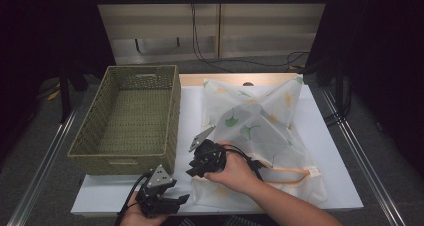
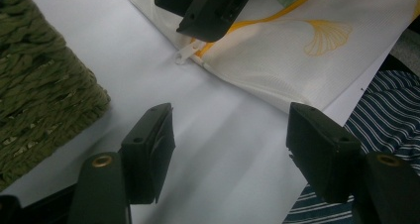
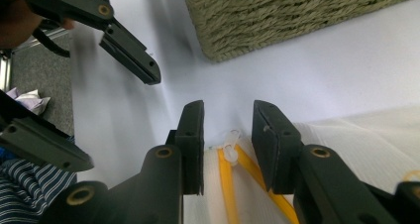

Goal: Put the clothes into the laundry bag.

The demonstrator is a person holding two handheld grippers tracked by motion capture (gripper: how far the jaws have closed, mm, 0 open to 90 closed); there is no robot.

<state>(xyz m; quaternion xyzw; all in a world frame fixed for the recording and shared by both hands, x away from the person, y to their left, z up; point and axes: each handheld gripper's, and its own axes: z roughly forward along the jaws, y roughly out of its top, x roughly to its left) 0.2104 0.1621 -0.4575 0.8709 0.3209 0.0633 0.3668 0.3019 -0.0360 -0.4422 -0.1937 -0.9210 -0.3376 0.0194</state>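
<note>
A white mesh bag printed with green and yellow leaves lies flat on the white table. Its yellow zipper ends in a small white pull at the bag's near left corner. My right gripper stands open with one jaw on each side of that pull, not touching it. From above, the right gripper sits over that corner. My left gripper is wide open over bare table, with the pull a short way ahead of it. The left gripper is near the front edge.
A green woven basket stands on the table's left side, close to both grippers, and holds nothing I can see. Its corner is just left of my left gripper. Striped clothing shows past the table's near edge.
</note>
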